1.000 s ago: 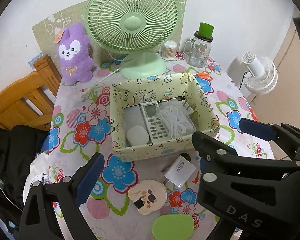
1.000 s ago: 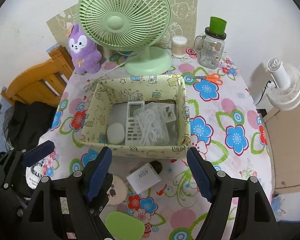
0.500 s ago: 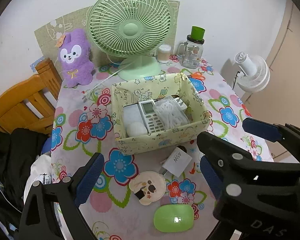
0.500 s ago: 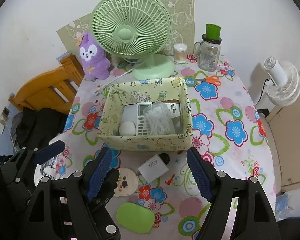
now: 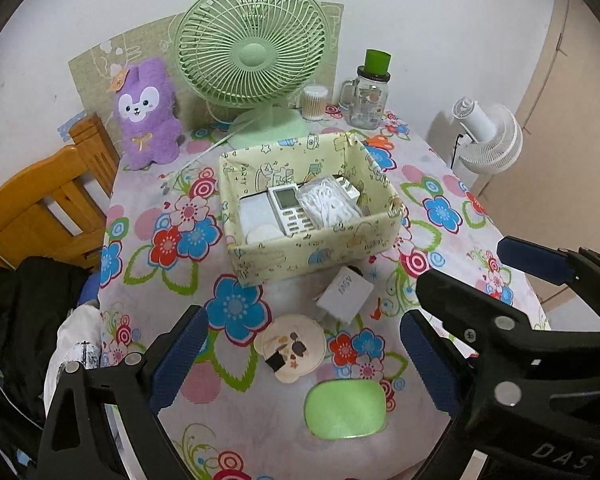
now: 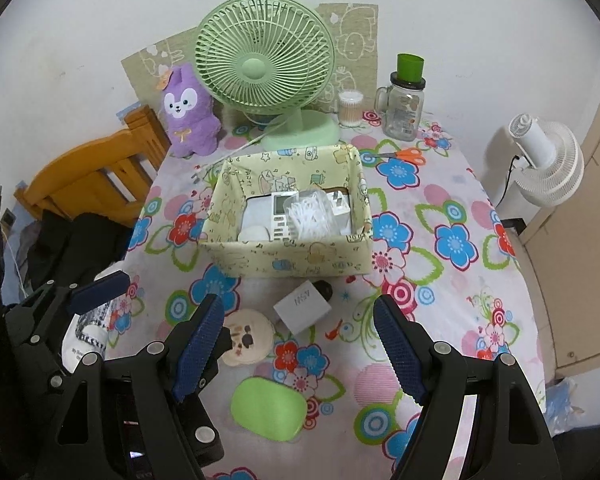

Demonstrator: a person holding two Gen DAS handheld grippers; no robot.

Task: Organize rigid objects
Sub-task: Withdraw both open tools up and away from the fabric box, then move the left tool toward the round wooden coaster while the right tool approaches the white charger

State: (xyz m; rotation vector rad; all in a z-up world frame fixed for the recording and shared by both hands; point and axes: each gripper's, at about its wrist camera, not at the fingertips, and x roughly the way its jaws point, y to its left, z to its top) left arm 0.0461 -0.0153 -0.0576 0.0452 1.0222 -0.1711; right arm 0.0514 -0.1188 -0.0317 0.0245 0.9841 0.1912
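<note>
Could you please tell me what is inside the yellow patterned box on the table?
The box holds a white remote, a bag of white cotton swabs, a white charger and a round white pad. Anything beneath them is covered.

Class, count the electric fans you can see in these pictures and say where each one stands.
2. The green fan stands at the table's far edge, behind the box. The white fan stands off the table, to its right.

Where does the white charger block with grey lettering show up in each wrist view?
Left wrist: white charger block, lower centre, just right of midline, on the tablecloth.
Right wrist: the block, centre, between the open fingers.
Shared landmark: the yellow patterned fabric box directly behind it.
</note>
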